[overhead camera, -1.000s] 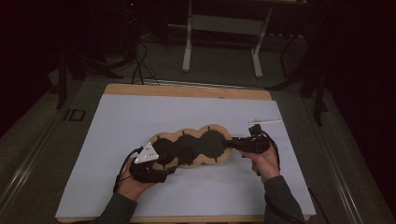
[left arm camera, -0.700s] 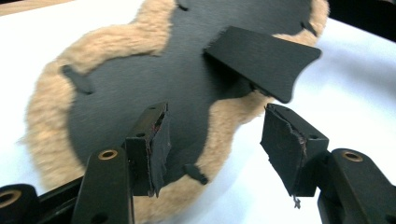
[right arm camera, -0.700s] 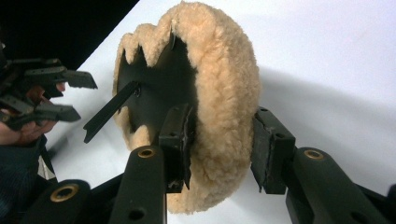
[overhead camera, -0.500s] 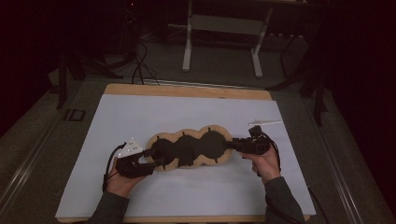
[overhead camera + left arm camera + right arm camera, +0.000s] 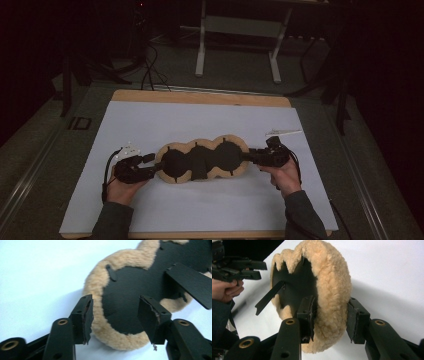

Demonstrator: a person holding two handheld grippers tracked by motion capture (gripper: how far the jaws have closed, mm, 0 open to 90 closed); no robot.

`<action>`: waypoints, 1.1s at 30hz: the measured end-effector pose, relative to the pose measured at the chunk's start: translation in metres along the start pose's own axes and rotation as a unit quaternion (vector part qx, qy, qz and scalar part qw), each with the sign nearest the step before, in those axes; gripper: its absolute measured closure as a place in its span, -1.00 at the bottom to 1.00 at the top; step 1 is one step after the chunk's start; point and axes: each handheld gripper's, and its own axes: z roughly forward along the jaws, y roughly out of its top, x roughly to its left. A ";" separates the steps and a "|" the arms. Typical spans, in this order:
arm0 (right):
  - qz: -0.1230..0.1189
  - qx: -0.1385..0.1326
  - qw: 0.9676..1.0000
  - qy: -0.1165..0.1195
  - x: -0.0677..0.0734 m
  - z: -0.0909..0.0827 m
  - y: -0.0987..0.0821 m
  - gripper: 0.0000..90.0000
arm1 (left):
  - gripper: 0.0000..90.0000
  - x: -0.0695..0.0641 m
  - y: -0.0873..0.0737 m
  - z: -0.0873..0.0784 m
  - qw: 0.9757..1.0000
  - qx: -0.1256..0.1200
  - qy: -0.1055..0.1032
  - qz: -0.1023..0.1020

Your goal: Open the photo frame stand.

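A three-lobed pad (image 5: pixel 202 160), black inside with a tan fleece rim, lies across the white sheet (image 5: pixel 200 120). My right gripper (image 5: pixel 248 157) is shut on its right end; in the right gripper view the fleece rim (image 5: pixel 332 290) sits squeezed between the jaws (image 5: pixel 330 312) and stands tilted up. My left gripper (image 5: pixel 152 165) is at the pad's left end. Its jaws (image 5: pixel 113 310) have just been closing a little and stand open, with the left lobe (image 5: pixel 120 302) between them and the pads not pressing on it. A flat black strap (image 5: pixel 190 283) crosses the pad.
The white sheet covers a wooden board (image 5: pixel 200 97). A small white piece (image 5: pixel 283 132) lies at the sheet's back right. Beyond the table stand a metal frame (image 5: pixel 237 30) and dark cables (image 5: pixel 150 70) on the floor.
My left hand has slid to the left, from over the pad's left lobe to its left end. The right hand and the pad have stayed put.
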 end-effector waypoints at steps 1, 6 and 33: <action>-0.005 0.003 1.000 -0.001 0.001 0.000 0.000 0.36 | -0.04 0.001 0.000 0.000 1.000 -0.003 -0.003 -0.001; -0.024 0.009 1.000 -0.004 0.003 -0.002 -0.001 0.36 | -0.12 0.009 -0.002 0.004 1.000 -0.002 -0.006 -0.006; -0.073 0.013 0.997 -0.009 0.005 -0.004 -0.007 0.37 | -0.16 0.015 -0.007 0.024 0.998 0.045 -0.048 -0.016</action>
